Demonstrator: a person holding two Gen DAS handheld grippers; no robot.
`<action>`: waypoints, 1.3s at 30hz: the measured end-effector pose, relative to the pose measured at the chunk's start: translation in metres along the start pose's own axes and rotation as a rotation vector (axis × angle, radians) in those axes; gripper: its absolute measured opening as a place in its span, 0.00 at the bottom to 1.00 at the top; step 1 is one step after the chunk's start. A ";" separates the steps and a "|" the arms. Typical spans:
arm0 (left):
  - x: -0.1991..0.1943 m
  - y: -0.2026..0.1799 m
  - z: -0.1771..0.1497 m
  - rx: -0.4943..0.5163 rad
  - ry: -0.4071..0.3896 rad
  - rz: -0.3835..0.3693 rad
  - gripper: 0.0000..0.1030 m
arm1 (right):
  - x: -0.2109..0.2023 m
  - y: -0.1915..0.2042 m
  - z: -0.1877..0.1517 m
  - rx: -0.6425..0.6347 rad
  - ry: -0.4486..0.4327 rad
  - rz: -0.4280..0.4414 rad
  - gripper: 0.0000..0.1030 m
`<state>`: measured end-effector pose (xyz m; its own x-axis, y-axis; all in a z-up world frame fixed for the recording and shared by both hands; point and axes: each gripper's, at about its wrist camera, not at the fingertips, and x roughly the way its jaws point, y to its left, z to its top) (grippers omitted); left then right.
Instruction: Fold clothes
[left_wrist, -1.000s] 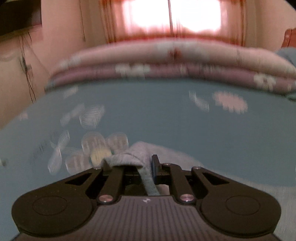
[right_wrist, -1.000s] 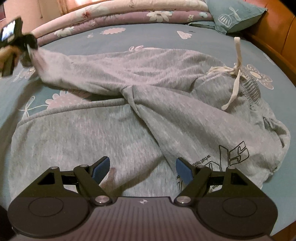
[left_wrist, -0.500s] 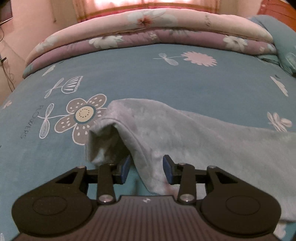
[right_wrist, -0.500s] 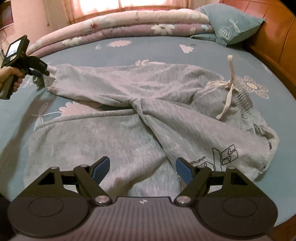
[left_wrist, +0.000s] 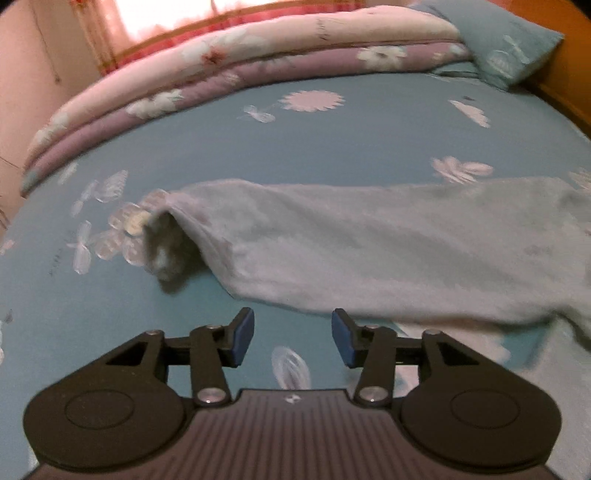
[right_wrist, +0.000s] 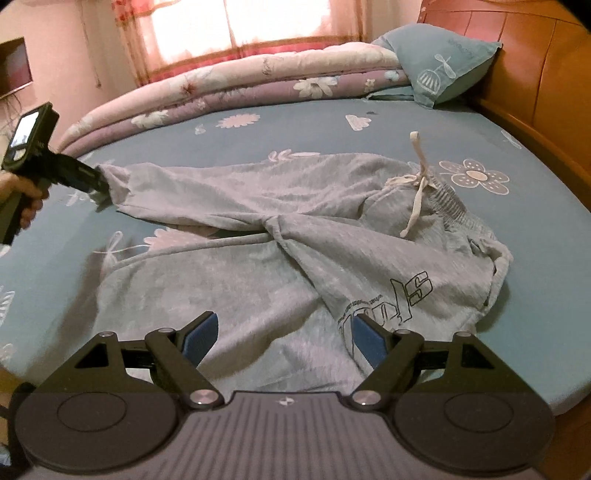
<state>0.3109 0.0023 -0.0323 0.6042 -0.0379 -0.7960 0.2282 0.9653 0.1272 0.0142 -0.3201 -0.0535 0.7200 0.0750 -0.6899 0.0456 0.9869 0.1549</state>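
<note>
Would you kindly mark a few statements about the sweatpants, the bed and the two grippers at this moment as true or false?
1. The left gripper is clamped on the pant leg. False: its jaws stand open, nothing between them.
2. The grey sweatpants lie on the teal bedsheet with the legs spread apart. True.
3. The drawstring is black. False: it is off-white.
4. The right gripper is open above the nearer leg. True.
5. The pillow lies on the sweatpants. False: it rests by the headboard.

Bright curtained window (right_wrist: 280, 22) behind wooden headboard (right_wrist: 524, 55).
</note>
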 end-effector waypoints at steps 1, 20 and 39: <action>-0.005 -0.005 -0.007 -0.003 0.002 -0.022 0.53 | -0.004 0.001 -0.002 -0.003 -0.003 0.004 0.81; -0.069 -0.044 -0.149 -0.039 0.020 -0.166 0.73 | -0.037 0.071 -0.037 -0.273 -0.045 -0.008 0.98; -0.083 0.019 -0.225 -0.373 0.000 -0.020 0.79 | 0.042 0.208 -0.072 -0.716 0.022 0.130 0.80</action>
<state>0.0933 0.0824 -0.0971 0.6021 -0.0574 -0.7963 -0.0545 0.9921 -0.1128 0.0044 -0.1016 -0.1010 0.6743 0.1930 -0.7128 -0.5091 0.8207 -0.2594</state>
